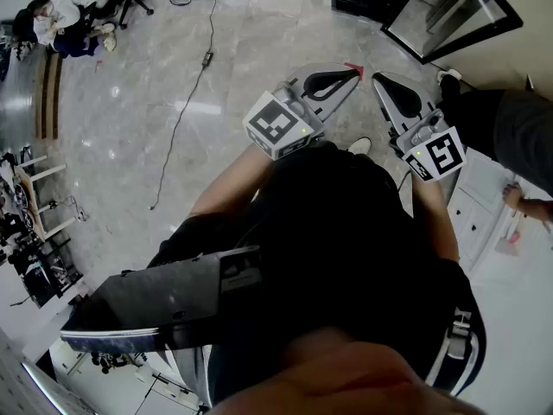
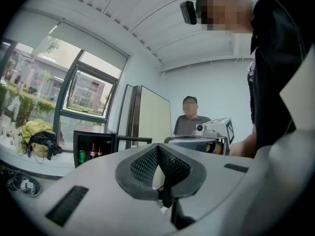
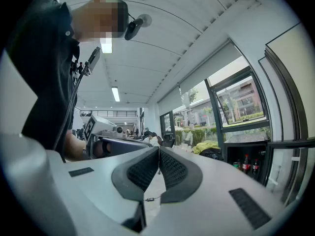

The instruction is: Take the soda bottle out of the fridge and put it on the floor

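Observation:
In the left gripper view, a small black fridge (image 2: 81,137) stands open by the window. Inside it are a red-labelled soda bottle (image 2: 92,151), a second bottle and a green can (image 2: 81,156). The right gripper view shows the same fridge (image 3: 253,149) at the right, with the bottles (image 3: 246,164) in it. Both grippers are held up at the person's chest, several steps from the fridge. My left gripper (image 1: 350,74) (image 2: 158,149) is shut with nothing in it. My right gripper (image 1: 383,83) (image 3: 158,149) is shut too, and holds nothing.
A grey marble floor (image 1: 259,50) spreads ahead, with a cable (image 1: 186,102) trailing across it. A bystander (image 2: 189,117) stands beside the fridge door (image 2: 133,140). People sit at the far left (image 1: 69,11). White cabinets (image 1: 484,223) are at the right.

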`<state>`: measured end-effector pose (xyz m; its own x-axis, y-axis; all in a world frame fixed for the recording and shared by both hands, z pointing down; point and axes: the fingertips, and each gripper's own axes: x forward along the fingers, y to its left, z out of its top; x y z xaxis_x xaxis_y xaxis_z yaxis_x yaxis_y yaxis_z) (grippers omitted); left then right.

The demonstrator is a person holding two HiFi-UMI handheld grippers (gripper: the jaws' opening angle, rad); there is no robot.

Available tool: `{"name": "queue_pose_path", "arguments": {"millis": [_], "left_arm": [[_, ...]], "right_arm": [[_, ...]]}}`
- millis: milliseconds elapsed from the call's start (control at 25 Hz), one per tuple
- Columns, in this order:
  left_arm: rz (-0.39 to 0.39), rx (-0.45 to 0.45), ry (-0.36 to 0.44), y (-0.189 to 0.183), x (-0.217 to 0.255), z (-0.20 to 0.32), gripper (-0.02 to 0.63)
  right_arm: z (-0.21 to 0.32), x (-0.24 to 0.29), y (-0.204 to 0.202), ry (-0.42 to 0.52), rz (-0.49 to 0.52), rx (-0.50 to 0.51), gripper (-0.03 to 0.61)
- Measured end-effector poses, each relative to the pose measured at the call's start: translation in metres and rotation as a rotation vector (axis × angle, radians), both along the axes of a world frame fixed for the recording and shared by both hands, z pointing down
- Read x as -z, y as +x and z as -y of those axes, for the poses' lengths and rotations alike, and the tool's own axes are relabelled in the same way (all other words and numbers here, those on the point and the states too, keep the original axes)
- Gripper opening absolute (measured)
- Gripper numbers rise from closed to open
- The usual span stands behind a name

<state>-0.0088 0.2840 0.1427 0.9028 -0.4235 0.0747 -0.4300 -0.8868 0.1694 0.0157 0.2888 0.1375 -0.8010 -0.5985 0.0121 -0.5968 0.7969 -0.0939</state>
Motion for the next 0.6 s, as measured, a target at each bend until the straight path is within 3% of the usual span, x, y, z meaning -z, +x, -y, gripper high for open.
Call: {"name": "queue_pose_path", "arguments": {"millis": [600], "left_arm": [[-0.004,-0.001,0.021,0.0001,-0.0024,0.0051,-0.003]], "right_arm": [[0.0017,-0.0019,0.0013,0.025,-0.003,-0.011,0.014]]}}
